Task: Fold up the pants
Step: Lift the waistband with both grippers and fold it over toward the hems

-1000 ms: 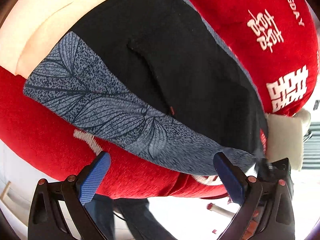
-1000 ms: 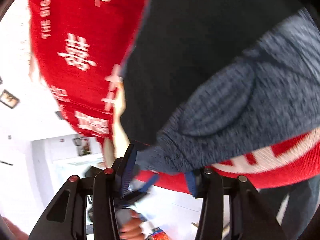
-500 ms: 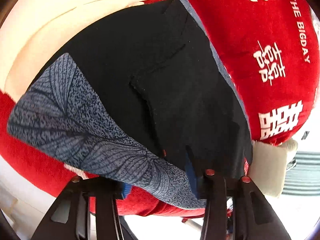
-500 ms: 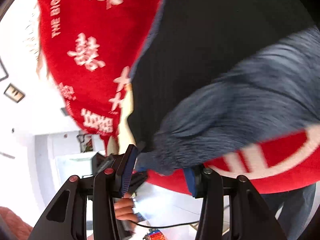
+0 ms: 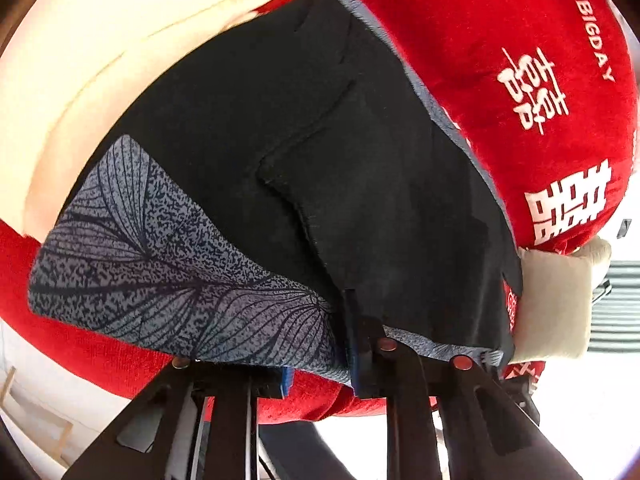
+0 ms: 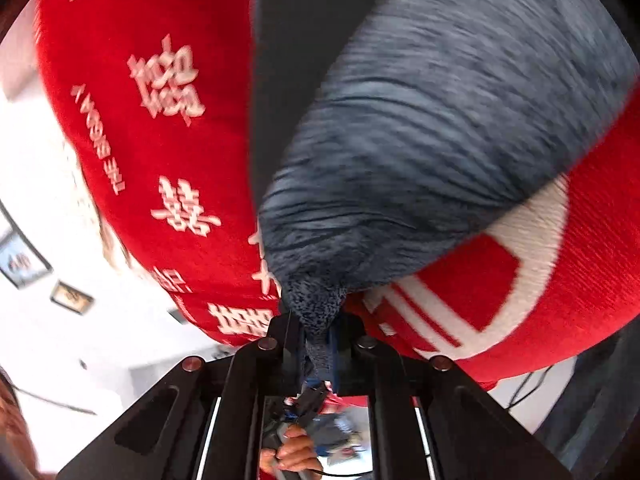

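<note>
While the pants [image 5: 360,184] lay spread on the red blanket [image 5: 520,32] at frame centre, their near hem was being clenched by the closing left gripper [image 5: 320,364] and right gripper [image 6: 318,344]. Grasp step judged underway; lifting both corners together would be required next.

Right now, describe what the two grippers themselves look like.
Both are black plastic. The left gripper has angular arms with copper-coloured rivets and blue ridged pads on its fingers. The right gripper matches: black frame, round rivets, blue pads, with white strips along its inner rails.
</note>
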